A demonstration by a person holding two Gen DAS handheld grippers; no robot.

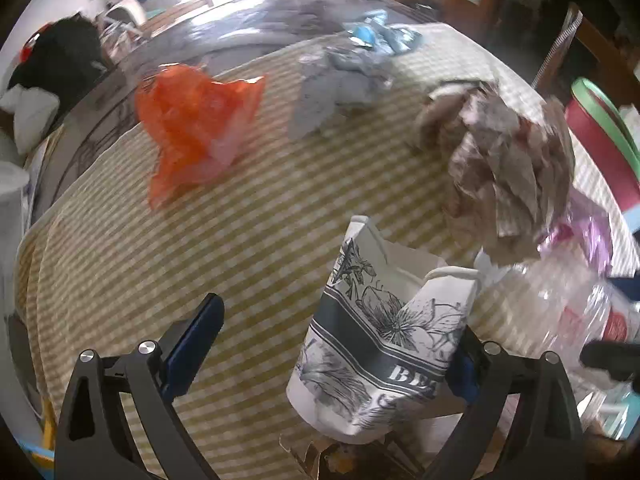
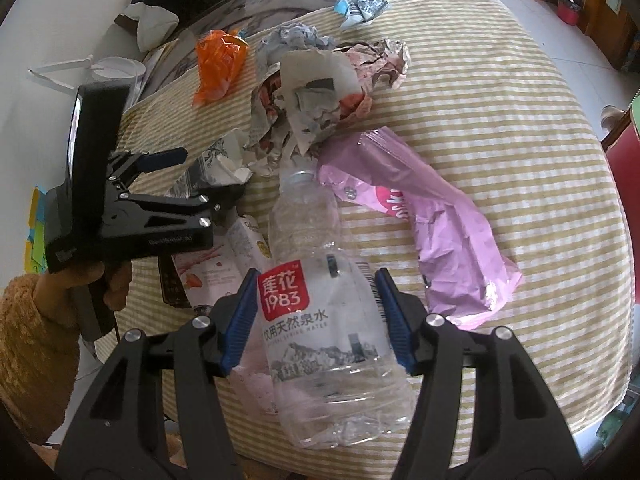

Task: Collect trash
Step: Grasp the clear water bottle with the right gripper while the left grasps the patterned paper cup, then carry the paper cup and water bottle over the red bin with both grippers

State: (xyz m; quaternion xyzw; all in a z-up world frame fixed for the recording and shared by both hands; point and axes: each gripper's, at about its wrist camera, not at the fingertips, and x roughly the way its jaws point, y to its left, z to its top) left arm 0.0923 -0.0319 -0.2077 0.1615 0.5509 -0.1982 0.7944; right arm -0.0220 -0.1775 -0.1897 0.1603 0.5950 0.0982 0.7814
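Trash everywhere, and the pickup has barely begun! Between the right gripper's (image 2: pixel 318 312) blue fingers (image 2: pixel 240 316) lies an empty water bottle (image 2: pixel 316 312); they bracket it on both sides, spread wide, not clamped. Just ahead of its neck sits a heap of crumpled newspaper (image 2: pixel 308 108), with a pink plastic bag (image 2: pixel 444 236) off to the right. The left gripper (image 1: pixel 340 344) is open too: its right finger (image 1: pixel 460 364) is against a floral paper bag (image 1: pixel 376 340), standing mouth-up, while the left finger (image 1: pixel 196 340) stays well clear. Farther out wait an orange bag (image 1: pixel 192 128), grey paper (image 1: pixel 332 92) and a blue wrapper (image 1: pixel 376 34). Everything appears uncollected on the striped counter cloth (image 1: pixel 260 240).
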